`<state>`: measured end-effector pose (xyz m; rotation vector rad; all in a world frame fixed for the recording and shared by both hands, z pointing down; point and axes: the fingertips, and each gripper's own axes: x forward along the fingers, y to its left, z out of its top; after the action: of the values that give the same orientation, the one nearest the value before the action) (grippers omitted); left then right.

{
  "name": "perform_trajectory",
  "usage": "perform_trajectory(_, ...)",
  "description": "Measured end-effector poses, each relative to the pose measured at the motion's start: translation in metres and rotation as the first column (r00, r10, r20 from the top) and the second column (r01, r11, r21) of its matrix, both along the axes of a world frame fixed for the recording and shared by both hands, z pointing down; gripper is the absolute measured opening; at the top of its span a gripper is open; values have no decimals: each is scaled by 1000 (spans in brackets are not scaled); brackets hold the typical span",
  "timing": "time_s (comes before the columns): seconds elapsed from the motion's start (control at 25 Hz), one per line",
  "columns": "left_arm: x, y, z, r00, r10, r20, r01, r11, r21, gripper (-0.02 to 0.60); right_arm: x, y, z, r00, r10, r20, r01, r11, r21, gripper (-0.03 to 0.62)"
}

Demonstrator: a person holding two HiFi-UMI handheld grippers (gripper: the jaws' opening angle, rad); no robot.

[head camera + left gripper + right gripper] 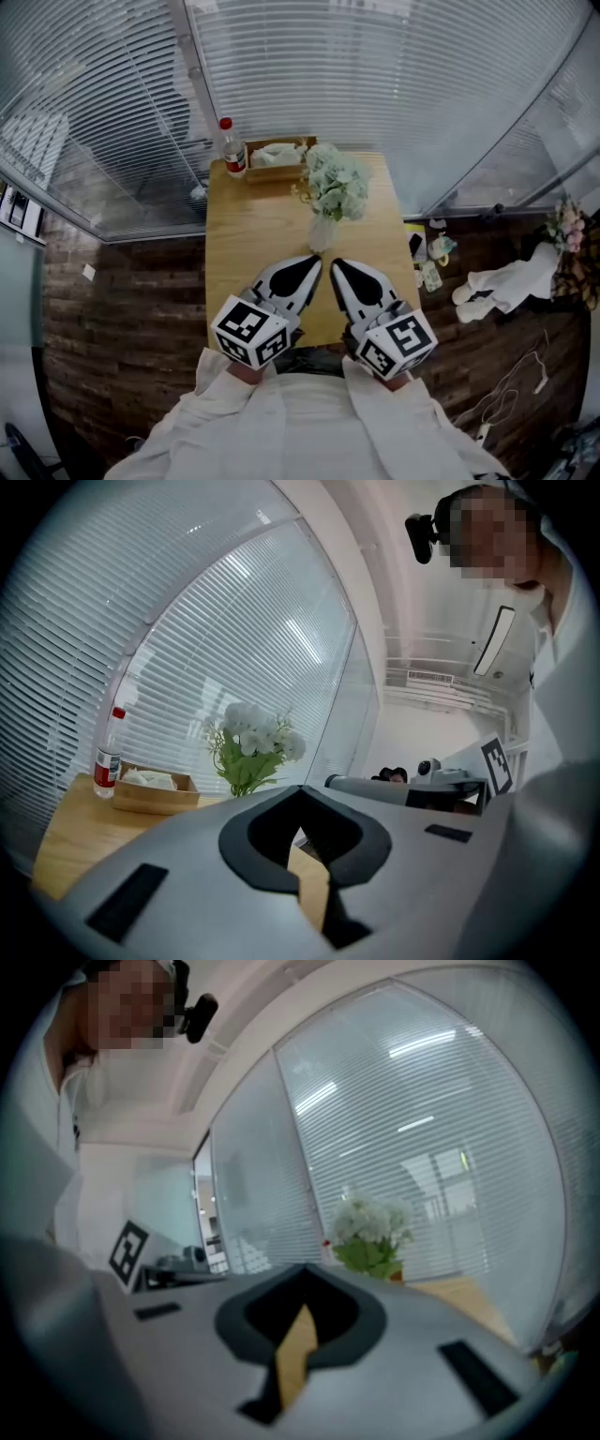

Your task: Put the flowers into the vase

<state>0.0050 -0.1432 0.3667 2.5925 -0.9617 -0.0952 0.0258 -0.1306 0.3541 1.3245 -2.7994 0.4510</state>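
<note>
Flowers (pixel 337 183) upright in vase (pixel 322 234), stems vertical | left claw (pixel 315 262), right claw (pixel 336 265): closed, empty

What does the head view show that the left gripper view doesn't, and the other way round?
Only the head view: the small pale vase, the dark plank floor and a white cloth on it. Only the left gripper view: the black camera on the person's head and the white ceiling. Both: the white flowers with green leaves, the clear red-capped bottle and the shallow wooden tray.
</note>
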Motion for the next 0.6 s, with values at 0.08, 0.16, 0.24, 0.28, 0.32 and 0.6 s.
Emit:
perform_trajectory(0.08,0,1,1,1000,-1,1,1,1000,0,9,-2,3,3,1000,-2,-4,2,1000,-6,14)
perform_trajectory(0.16,-1,3,3,1000,1,5,-1,1000,-4,9,-4,5,4,1000,0,-6,0,1000,-10,13)
perform_trajectory(0.24,-2,6,6,1000,0,6,0,1000,-12,9,-3,5,5,1000,5,-6,-5,1000,-12,12)
perform_trajectory(0.28,-3,6,7,1000,-1,4,1,1000,-16,9,-2,6,5,1000,8,-7,-8,1000,-13,13)
perform_trajectory(0.32,-4,7,8,1000,-4,2,4,1000,-19,9,-2,7,5,1000,10,-9,-10,1000,-14,14)
perform_trajectory(0.6,-11,4,7,1000,-31,-4,30,999,-18,9,-1,11,10,1000,10,-22,-10,1000,-24,12)
